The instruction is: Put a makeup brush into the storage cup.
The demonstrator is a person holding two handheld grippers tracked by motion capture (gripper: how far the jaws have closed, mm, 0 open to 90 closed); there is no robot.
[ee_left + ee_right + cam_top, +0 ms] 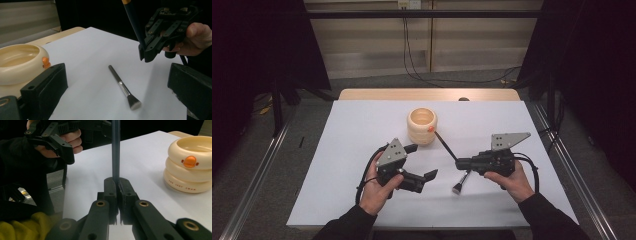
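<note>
Dark brush handle (115, 150) clamped in right tool (117, 187), left tool (422, 162) wide, white tabletop (362, 130), dark room behind.

Overhead plus two low, table-level close-ups

A glossy, smooth cream plastic is seen on the ringed pot (191, 163), with a shiny orange button on its side, while the table cover (362, 150) is rendered as a matt, smooth white sheet over a pale wooden board. The lying brush (124, 88) is marked by a dark matt handle, a bright metal ferrule and soft bristles. Matt black plastic is shown on the right gripper (116, 186), and the dark stick (115, 150) clamped in it looks smooth with a faint sheen.
</note>
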